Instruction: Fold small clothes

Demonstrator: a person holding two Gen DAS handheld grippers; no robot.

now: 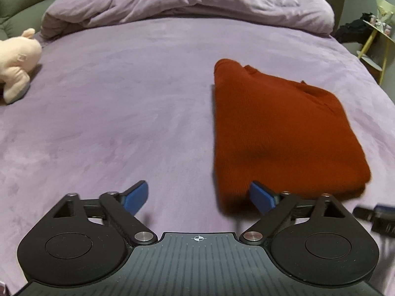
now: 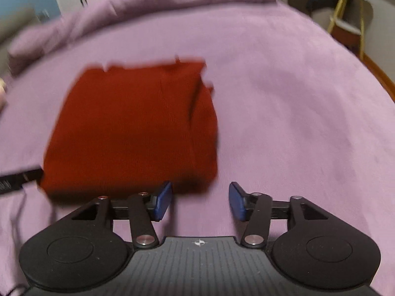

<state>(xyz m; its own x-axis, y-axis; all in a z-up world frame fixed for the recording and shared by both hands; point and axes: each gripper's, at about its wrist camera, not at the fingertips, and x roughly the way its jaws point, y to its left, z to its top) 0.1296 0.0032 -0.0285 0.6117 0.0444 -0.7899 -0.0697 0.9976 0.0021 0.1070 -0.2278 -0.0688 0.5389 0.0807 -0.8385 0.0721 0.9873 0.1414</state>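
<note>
Plush toy [image 1: 17,61]: pale pink, at the far left edge of the lilac bed sheet [image 1: 123,98].
Duvet [image 1: 187,2]: lilac, bunched along the far side of the bed.
Left gripper [image 1: 198,198]: blue pads spread wide, nothing between them, right pad over the garment's near left corner.
Red garment [image 1: 276,128]: folded into a rough rectangle, flat on the sheet, right of centre.
Right gripper [image 2: 200,201]: jaws parted, empty, hovering at the garment's [image 2: 133,128] near right corner.
Yellow-legged stand [image 1: 375,42]: beside the bed, far right.
</note>
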